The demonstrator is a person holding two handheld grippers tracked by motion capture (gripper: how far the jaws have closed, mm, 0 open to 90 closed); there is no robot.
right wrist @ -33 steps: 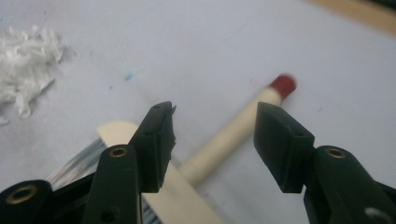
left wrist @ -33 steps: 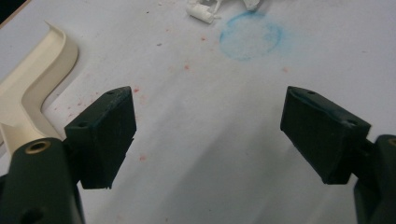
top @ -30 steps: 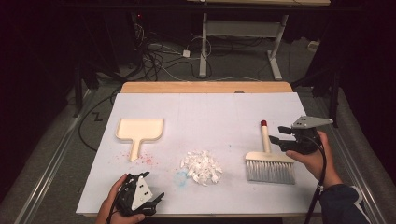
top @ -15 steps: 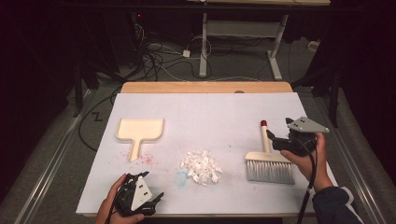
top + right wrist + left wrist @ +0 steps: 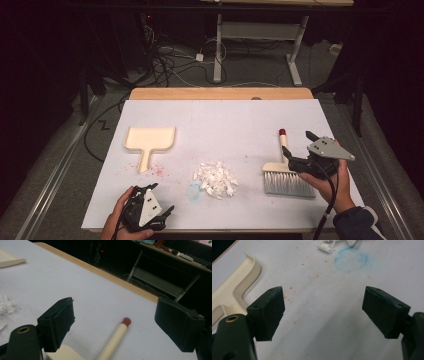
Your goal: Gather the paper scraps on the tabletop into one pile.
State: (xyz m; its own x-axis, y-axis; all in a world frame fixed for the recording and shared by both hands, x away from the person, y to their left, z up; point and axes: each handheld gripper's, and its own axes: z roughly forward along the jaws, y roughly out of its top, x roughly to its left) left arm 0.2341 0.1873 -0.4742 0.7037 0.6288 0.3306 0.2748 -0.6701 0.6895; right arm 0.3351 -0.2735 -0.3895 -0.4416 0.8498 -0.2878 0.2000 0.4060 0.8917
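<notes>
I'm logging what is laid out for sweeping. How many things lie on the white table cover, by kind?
Brush: 1
Dustpan: 1
Pile of white scraps: 1
Total: 3

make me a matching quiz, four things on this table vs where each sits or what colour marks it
Things:
1. dustpan
2. paper scraps
3. brush
4. blue smudge

Descriptions:
A. white heap at the table's middle
B. red-tipped handle, beside the right tool
C. cream, on the left half
D. faint ring just left of the heap

Pairs: 1-C, 2-A, 3-B, 4-D
</notes>
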